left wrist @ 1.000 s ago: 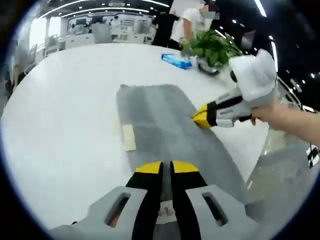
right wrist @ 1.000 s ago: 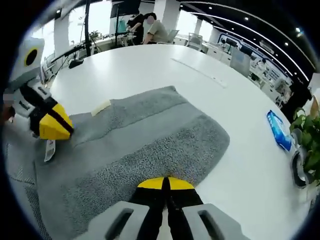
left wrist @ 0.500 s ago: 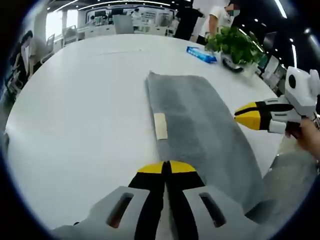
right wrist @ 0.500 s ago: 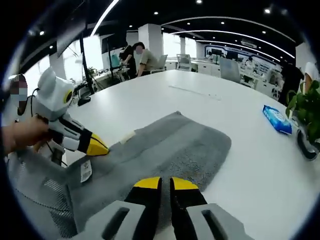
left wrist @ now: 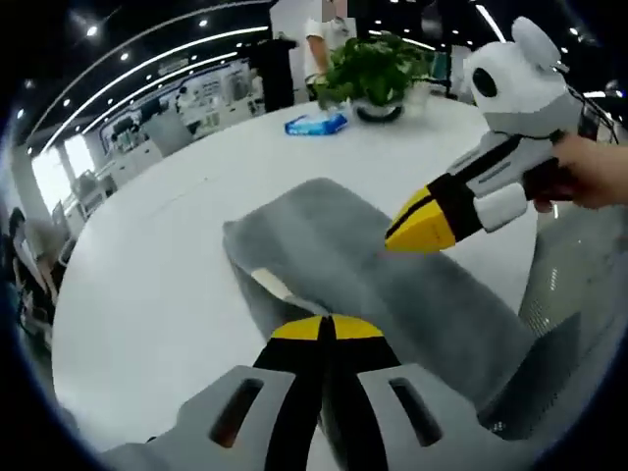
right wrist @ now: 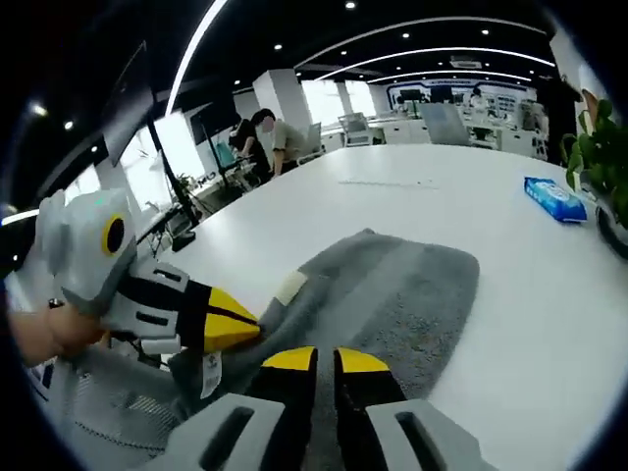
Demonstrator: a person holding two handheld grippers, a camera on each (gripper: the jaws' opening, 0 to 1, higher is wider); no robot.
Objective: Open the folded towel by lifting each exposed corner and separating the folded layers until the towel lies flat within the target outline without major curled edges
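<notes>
1. Sprawling across the white table (left wrist: 147, 285), the grey towel (left wrist: 334, 245) lies folded with its near end spilling over the table edge toward the person. I see no target outline, so judging "flat within it" is guesswork, and a pull toward the person could drag the whole towel off.

2. Left gripper (left wrist: 327, 329) sits at the near fold, yellow tips pressed together, right at the beige label (left wrist: 272, 285). Whether cloth is pinched between them I cannot tell. If it holds both layers rather than one, lifting will raise the fold whole instead of opening it.

3. Right gripper (right wrist: 324, 359) hovers just above the towel's near side, tips almost closed with a thin gap and nothing held. In the left gripper view its yellow nose (left wrist: 422, 221) rests at the towel's long edge — a poke there could bunch or curl that edge.

4. Both tools crowd the same end; they could bump each other.

5. Small white tag (right wrist: 209, 371) dangles at the hanging corner and could snag a tip.
</notes>
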